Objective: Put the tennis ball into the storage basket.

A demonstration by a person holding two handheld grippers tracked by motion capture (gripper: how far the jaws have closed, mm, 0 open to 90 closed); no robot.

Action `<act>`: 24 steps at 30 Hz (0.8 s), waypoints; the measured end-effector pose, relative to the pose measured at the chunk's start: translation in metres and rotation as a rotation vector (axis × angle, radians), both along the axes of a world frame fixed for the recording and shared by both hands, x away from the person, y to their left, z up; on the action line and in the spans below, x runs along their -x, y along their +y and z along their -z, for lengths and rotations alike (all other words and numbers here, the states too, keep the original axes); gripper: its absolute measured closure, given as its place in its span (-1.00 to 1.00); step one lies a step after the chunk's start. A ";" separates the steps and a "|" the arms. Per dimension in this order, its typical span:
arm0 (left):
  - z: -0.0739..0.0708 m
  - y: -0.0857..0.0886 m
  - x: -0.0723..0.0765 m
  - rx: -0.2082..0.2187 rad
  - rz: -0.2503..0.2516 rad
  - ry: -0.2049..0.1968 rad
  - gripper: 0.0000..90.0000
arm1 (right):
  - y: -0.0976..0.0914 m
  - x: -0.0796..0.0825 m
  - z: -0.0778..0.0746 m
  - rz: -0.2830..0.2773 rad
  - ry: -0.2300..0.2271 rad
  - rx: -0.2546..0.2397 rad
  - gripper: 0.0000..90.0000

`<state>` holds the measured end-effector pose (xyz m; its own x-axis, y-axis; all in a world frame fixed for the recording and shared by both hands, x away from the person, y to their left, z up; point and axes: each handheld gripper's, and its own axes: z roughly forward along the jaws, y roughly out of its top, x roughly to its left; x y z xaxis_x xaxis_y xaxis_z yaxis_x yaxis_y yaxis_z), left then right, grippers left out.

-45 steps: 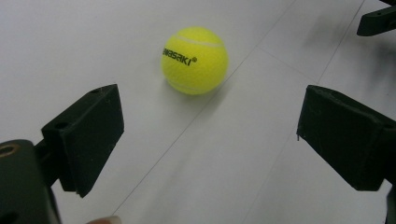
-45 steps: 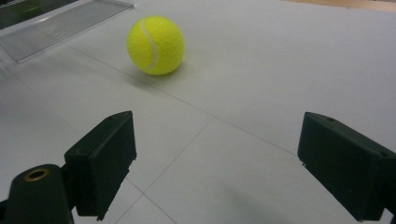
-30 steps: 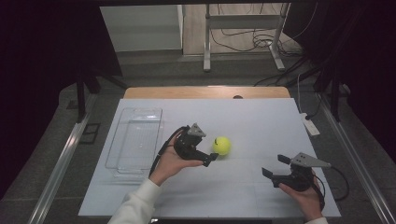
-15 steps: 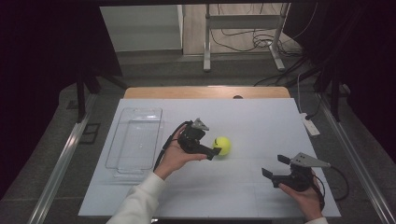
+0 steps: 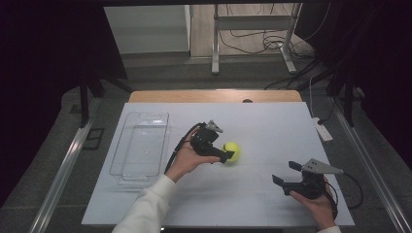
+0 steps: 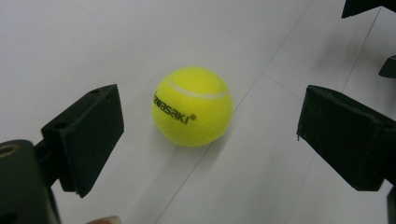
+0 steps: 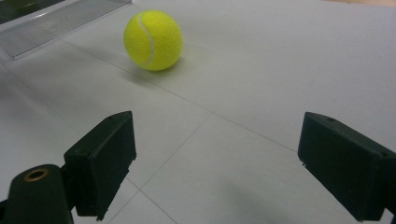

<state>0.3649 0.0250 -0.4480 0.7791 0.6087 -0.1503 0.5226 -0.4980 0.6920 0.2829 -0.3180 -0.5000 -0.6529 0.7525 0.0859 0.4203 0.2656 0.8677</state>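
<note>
A yellow tennis ball [image 5: 232, 151] lies on the white table top [image 5: 272, 126], near the middle. My left gripper [image 5: 222, 146] reaches it from the left and is open. In the left gripper view the ball [image 6: 192, 106], printed with black letters, sits between and just beyond the two spread jaws of the left gripper [image 6: 210, 126], touching neither. My right gripper [image 5: 285, 172] rests open near the front right of the table, pointing left toward the ball. In the right gripper view the ball [image 7: 152, 40] lies far ahead of the right gripper [image 7: 215, 140], up and to the left.
A clear plastic tray [image 5: 141, 145] stands empty at the table's left; its edge [image 7: 46, 23] appears in the right gripper view. A white power strip [image 5: 323, 130] lies off the right edge. The right gripper's jaw tips [image 6: 366, 7] show in the corner of the left gripper view.
My left gripper has moved right and slightly away from me, bringing its open jaws up around the ball. The ball and the right gripper have stayed put.
</note>
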 end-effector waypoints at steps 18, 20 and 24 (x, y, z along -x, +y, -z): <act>0.009 -0.020 -0.017 -0.036 0.021 0.037 -0.87 | 0.000 0.000 0.001 -0.002 0.004 0.001 -0.75; 0.012 -0.022 -0.019 -0.044 0.023 0.046 -0.87 | 0.000 -0.001 0.001 -0.002 0.004 0.002 -0.75; 0.015 -0.024 -0.023 -0.045 0.024 0.058 -0.88 | 0.000 -0.001 0.001 -0.003 0.005 0.002 -0.75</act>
